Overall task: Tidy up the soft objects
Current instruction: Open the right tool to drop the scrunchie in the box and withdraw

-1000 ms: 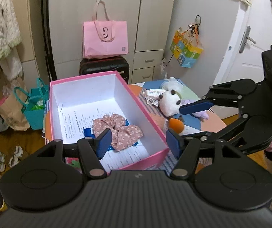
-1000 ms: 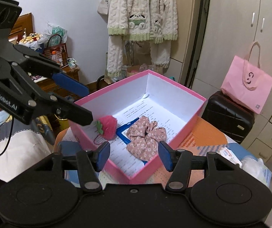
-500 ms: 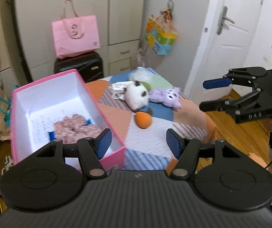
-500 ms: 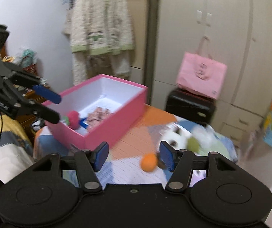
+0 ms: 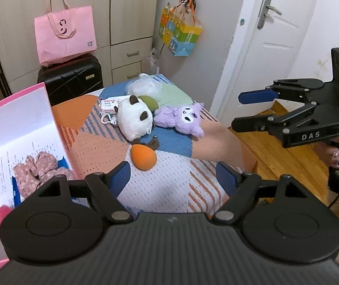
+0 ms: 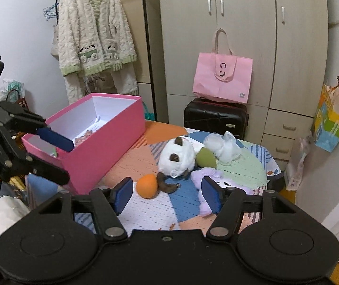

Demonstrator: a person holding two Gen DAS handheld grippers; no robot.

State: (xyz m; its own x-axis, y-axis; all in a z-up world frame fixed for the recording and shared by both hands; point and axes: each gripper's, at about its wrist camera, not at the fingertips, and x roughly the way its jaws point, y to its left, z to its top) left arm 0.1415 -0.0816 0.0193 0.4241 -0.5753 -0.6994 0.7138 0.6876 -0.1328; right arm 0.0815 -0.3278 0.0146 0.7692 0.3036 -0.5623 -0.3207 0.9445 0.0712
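A pink box (image 6: 103, 147) stands at the table's left; a floral scrunchie (image 5: 39, 168) lies inside it (image 5: 15, 109). On the patchwork cloth lie an orange egg-shaped sponge (image 5: 143, 158) (image 6: 146, 186), a white panda plush (image 5: 133, 121) (image 6: 177, 158), a purple plush (image 5: 181, 121) (image 6: 205, 175), a green sponge (image 6: 206, 159) and a white mesh puff (image 5: 143, 86) (image 6: 224, 147). My left gripper (image 5: 173, 180) (image 6: 60, 159) is open and empty, near the box. My right gripper (image 6: 165, 193) (image 5: 245, 109) is open and empty, above the table's near right side.
A small tissue pack (image 5: 109, 105) and a keyring lie behind the panda. A black suitcase (image 6: 216, 118) with a pink tote bag (image 6: 222, 78) stands behind the table by the wardrobe. A white door (image 5: 276, 38) and wooden floor (image 5: 276, 152) are to the right.
Both grippers have swung away from the box toward the toys on the cloth. The right gripper has pulled back to the right of the table. Both stay open and empty.
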